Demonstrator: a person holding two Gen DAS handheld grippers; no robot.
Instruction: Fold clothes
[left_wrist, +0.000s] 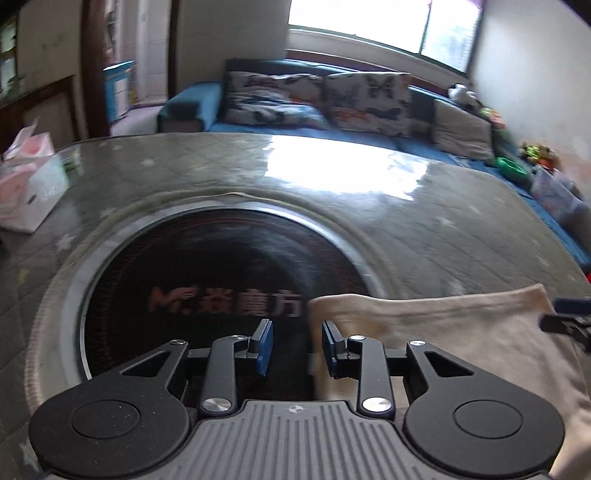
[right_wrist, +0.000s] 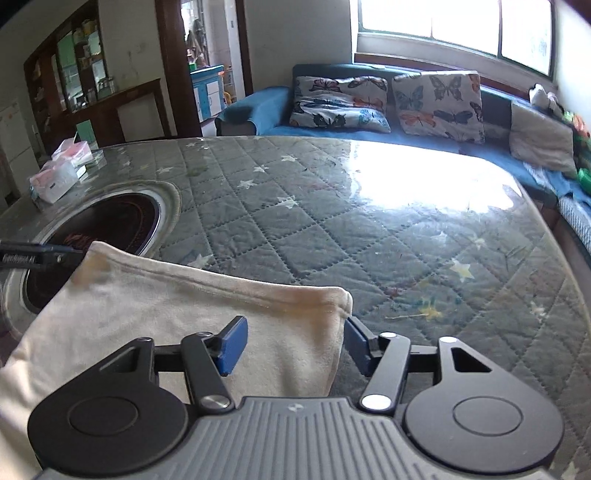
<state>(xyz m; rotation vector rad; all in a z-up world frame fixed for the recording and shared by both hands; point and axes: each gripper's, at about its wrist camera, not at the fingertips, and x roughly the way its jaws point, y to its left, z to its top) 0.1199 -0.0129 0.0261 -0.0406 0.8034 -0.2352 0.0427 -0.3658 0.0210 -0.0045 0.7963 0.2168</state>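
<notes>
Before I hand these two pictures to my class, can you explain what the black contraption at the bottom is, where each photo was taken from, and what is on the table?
A person holds a pair of tongs in each hand, each carrying a wide-angle camera that looks along its two blue-padded fingers. One picture comes from the left tongs, the other from the right tongs.

Both hover over a table with a quilted star-pattern cover under a glossy sheet. On it lie a cream cloth, a round dark cooktop set into the surface, and tissue packs at the far left.

Each pair of tongs stands open at a corner of the cloth's far edge. Neither visibly pinches it.
</notes>
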